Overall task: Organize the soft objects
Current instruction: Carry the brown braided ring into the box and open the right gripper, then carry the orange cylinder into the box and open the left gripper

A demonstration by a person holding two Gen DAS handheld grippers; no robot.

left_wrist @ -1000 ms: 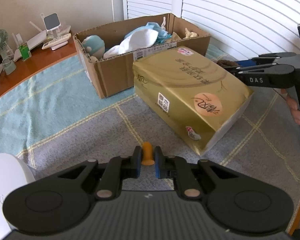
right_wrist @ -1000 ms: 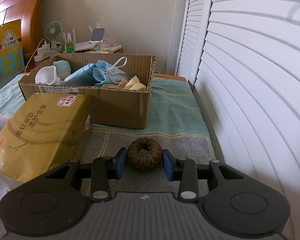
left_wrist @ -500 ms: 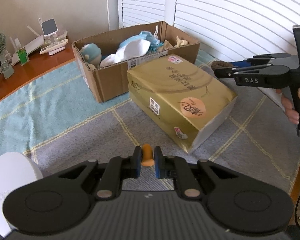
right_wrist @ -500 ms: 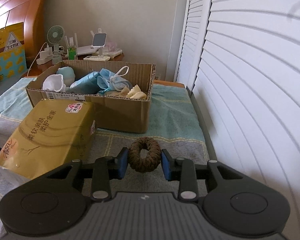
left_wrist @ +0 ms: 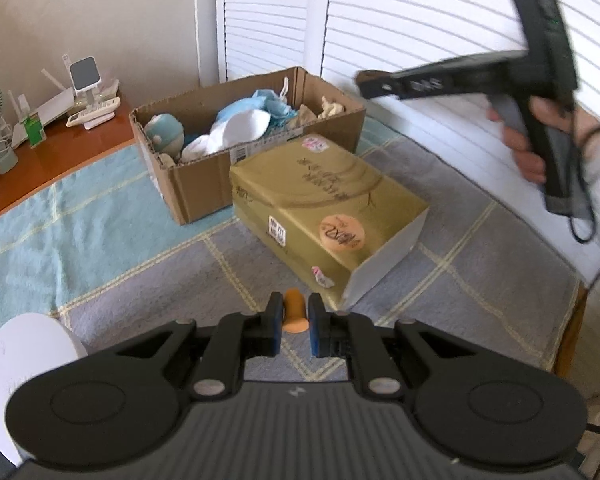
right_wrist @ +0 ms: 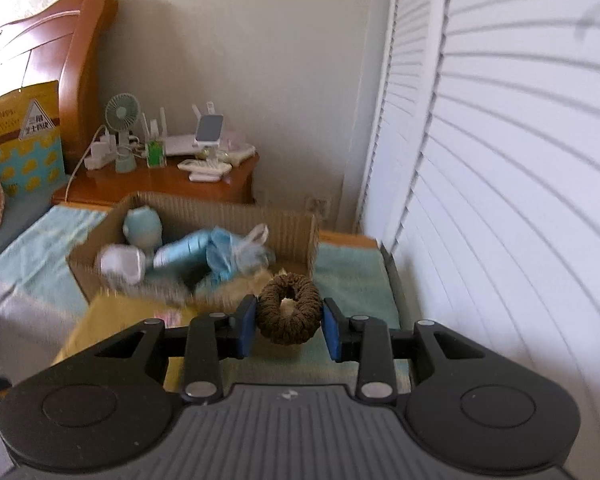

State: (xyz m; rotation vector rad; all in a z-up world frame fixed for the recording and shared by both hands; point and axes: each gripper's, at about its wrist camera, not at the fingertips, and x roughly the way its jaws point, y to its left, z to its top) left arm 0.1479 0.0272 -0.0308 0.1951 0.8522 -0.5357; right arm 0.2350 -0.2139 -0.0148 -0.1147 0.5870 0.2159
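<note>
Scrunchie (right_wrist: 289,314), brown and ring-shaped, rides clamped in the right gripper (right_wrist: 289,322), raised above the near wall of the cardboard box (left_wrist: 204,184). A small orange foam piece (left_wrist: 295,312) is pinched in the left gripper (left_wrist: 294,326) over the checked blanket (left_wrist: 100,232). A plush toy (left_wrist: 165,134), white sock and blue masks already lie inside; both held items appear yet to go in. A gold tissue pack (left_wrist: 324,200) lies just near the box.

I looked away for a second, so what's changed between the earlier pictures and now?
The right gripper rose with the brown scrunchie, from just above the blanket to above the cardboard box. The left gripper lifted slightly with the orange piece. Both grips, the box and the gold tissue pack stayed as they were.
</note>
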